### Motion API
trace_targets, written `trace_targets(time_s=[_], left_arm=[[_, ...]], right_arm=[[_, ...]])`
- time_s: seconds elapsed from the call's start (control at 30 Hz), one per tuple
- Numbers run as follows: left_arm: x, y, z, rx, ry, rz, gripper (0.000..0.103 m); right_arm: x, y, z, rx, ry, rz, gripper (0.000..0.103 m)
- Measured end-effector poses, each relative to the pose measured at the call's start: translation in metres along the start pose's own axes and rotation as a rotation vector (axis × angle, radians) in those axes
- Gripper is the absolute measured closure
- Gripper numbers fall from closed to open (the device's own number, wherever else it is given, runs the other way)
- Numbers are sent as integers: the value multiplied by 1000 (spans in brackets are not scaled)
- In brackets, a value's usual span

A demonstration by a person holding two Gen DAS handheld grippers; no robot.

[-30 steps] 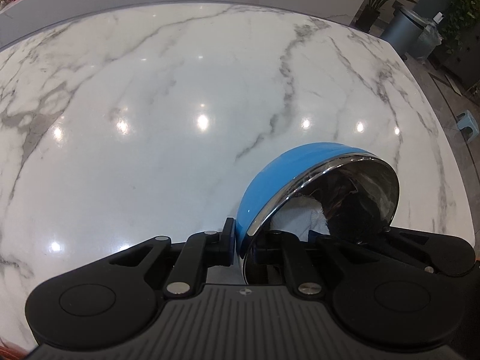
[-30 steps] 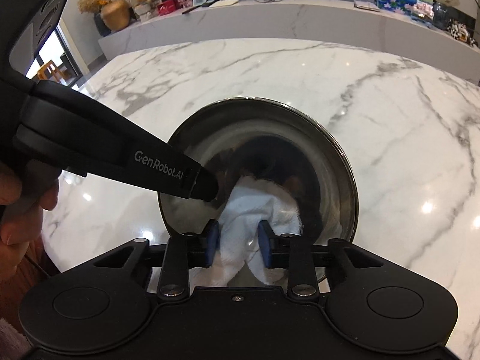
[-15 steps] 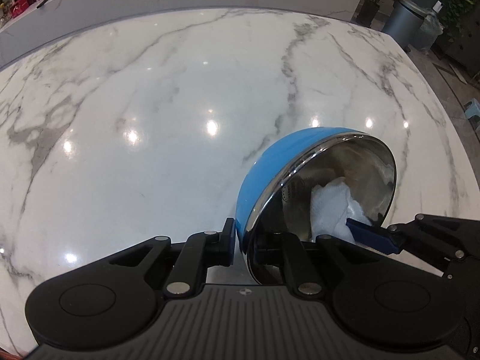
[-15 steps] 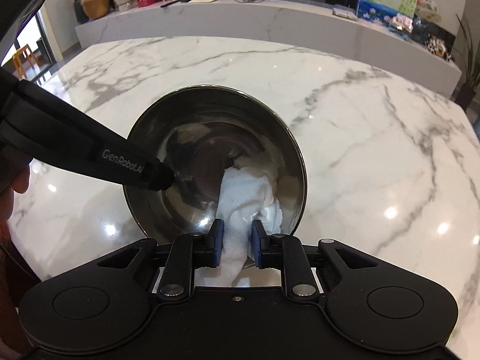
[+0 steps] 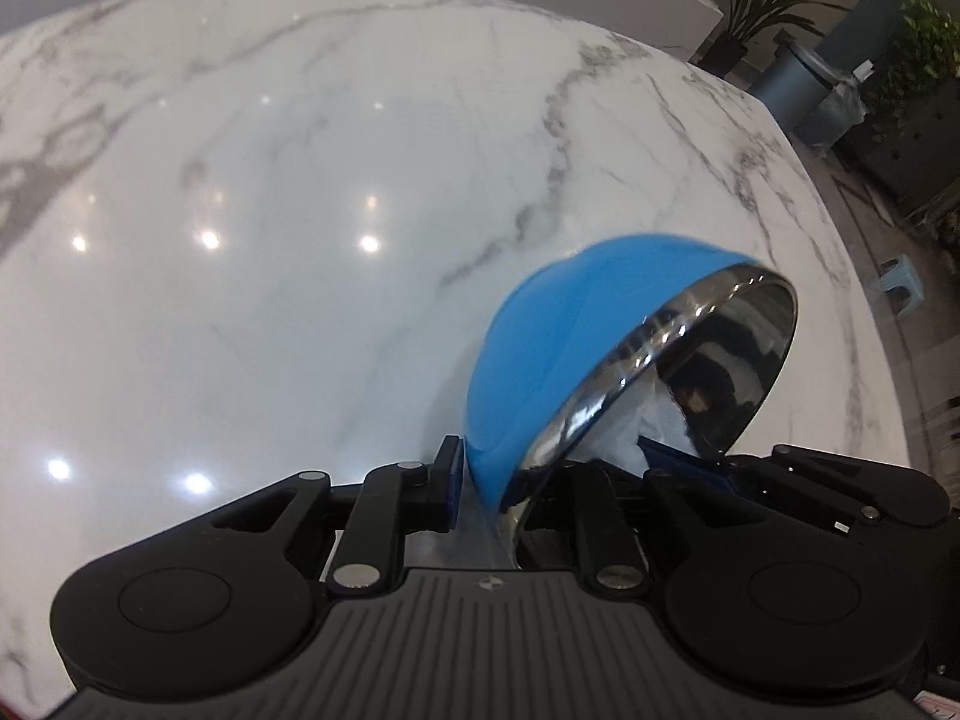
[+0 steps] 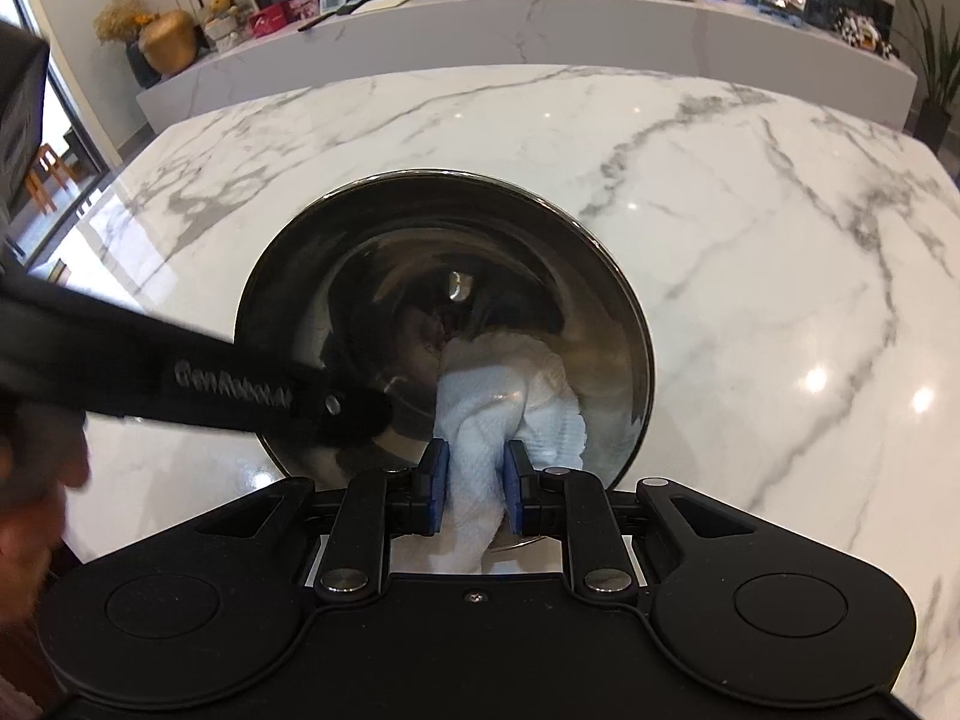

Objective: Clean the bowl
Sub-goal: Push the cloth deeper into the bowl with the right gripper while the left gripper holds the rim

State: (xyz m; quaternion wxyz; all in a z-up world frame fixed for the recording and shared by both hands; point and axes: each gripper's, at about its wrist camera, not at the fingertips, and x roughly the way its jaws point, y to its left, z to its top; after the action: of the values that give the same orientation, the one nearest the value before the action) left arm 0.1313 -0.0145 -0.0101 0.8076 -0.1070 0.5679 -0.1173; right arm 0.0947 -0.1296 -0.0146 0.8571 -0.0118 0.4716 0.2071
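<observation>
A bowl [image 5: 558, 348], blue outside and shiny steel inside, is held tilted above the marble table. My left gripper [image 5: 498, 480] is shut on its rim, one finger outside and one inside. In the right wrist view the bowl's steel inside [image 6: 420, 300] faces me. My right gripper [image 6: 474, 480] is shut on a white cloth [image 6: 498, 408], which presses against the bowl's lower inner wall. The cloth also shows inside the bowl in the left wrist view [image 5: 624, 432]. The left gripper's black body [image 6: 198, 384] crosses the left of the right wrist view.
A white marble table [image 5: 300, 210] with grey veins lies under both grippers. A long marble counter [image 6: 540, 18] with small items stands behind it. Potted plants and a grey bin [image 5: 798, 78] stand on the floor past the table's far right edge.
The right gripper and cloth have slid along the bowl's inner wall. The bowl has shifted a little in both views, still gripped at the rim.
</observation>
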Motion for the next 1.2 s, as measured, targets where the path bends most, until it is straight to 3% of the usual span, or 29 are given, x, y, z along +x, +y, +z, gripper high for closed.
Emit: trace_targets(time_s=[0.43, 0.67, 0.97, 1.2], left_arm=[[-4, -11, 3, 62, 18, 50, 89], [-5, -13, 3, 78, 25, 66, 89], [-8, -11, 3, 87, 41, 79, 89], [-12, -8, 6, 87, 32, 92, 89]], right_arm=[[1, 12, 3, -8, -1, 73, 85], [5, 13, 2, -50, 17, 25, 86], [1, 18, 0, -139, -38, -149, 88], [-1, 11, 3, -121, -48, -136, 88]])
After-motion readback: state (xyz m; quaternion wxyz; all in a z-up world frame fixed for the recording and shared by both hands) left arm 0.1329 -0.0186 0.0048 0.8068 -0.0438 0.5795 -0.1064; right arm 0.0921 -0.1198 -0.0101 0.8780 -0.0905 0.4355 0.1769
